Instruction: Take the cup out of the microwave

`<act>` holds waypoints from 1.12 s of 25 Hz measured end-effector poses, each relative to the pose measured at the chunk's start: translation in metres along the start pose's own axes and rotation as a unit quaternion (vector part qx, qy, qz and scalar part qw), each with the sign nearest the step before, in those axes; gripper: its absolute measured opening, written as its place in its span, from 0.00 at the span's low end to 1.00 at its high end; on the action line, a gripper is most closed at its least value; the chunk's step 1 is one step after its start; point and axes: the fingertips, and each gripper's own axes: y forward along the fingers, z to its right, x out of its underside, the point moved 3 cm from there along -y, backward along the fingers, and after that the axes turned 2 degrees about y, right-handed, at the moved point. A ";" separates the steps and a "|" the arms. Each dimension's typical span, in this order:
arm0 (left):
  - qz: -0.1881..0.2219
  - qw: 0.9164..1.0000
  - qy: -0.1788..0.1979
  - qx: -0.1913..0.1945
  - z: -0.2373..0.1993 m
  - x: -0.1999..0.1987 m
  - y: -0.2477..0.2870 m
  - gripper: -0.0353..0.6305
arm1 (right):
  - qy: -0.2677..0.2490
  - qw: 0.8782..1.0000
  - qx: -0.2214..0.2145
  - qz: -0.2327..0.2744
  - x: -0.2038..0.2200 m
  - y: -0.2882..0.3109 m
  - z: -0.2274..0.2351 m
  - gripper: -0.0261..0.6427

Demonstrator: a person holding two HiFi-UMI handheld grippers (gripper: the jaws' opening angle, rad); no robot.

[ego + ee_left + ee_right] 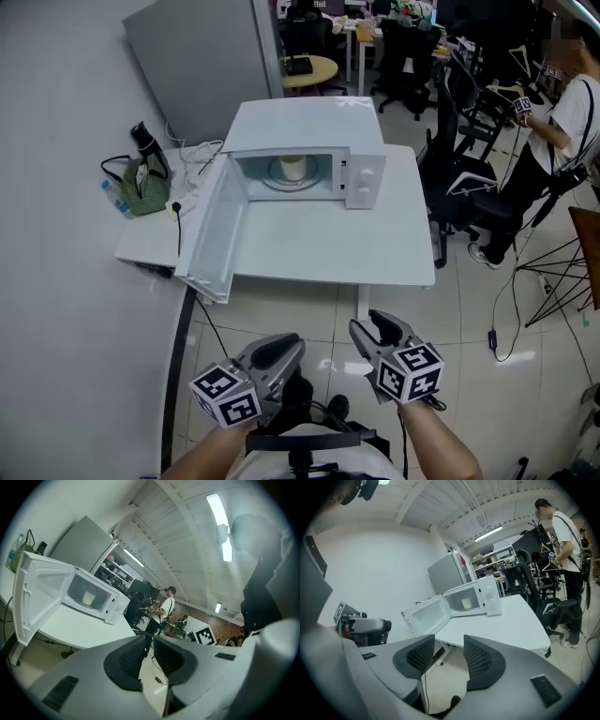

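Nearest the camera, the left hand-held gripper (283, 349) has its jaws only a narrow gap apart with nothing between them. The right hand-held gripper (372, 328) beside it stands moderately wide and is also empty. Both hover over the tiled floor (309, 323), short of the white counter (328, 253). On the counter sits a white microwave (305, 122) with its door (211, 234) swung open toward the left. The cup (292, 168) stands inside on the turntable. A green bag (142, 190) lies on the counter's left end. Farther off at right, a person (562, 112) stands among black chairs (455, 173).
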 end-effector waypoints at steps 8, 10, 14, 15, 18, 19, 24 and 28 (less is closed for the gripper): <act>-0.006 0.999 0.032 0.008 -0.107 -0.060 0.029 0.15 | -0.029 0.999 0.019 0.006 -0.060 0.132 -0.003 0.41; -0.007 0.999 0.038 0.011 -0.133 -0.074 0.034 0.15 | -0.040 0.999 0.026 0.005 -0.074 0.161 -0.002 0.41; -0.010 0.999 0.038 0.018 -0.175 -0.092 0.046 0.15 | -0.049 0.998 0.042 0.004 -0.096 0.207 0.005 0.41; -0.012 0.999 0.037 0.018 -0.183 -0.095 0.049 0.15 | -0.050 0.998 0.046 0.004 -0.101 0.216 0.008 0.41; -0.013 0.999 0.028 0.017 -0.199 -0.105 0.059 0.15 | -0.063 0.997 0.051 0.001 -0.114 0.243 0.017 0.41; -0.012 0.999 0.027 0.016 -0.203 -0.109 0.062 0.15 | -0.068 0.996 0.052 0.000 -0.118 0.253 0.020 0.43; -0.010 0.999 0.038 -0.010 -0.232 -0.120 0.083 0.15 | -0.104 0.994 0.039 -0.018 -0.129 0.320 0.045 0.45; 0.001 0.999 0.023 -0.045 -0.263 -0.126 0.102 0.15 | -0.126 0.991 0.028 -0.037 -0.140 0.382 0.067 0.46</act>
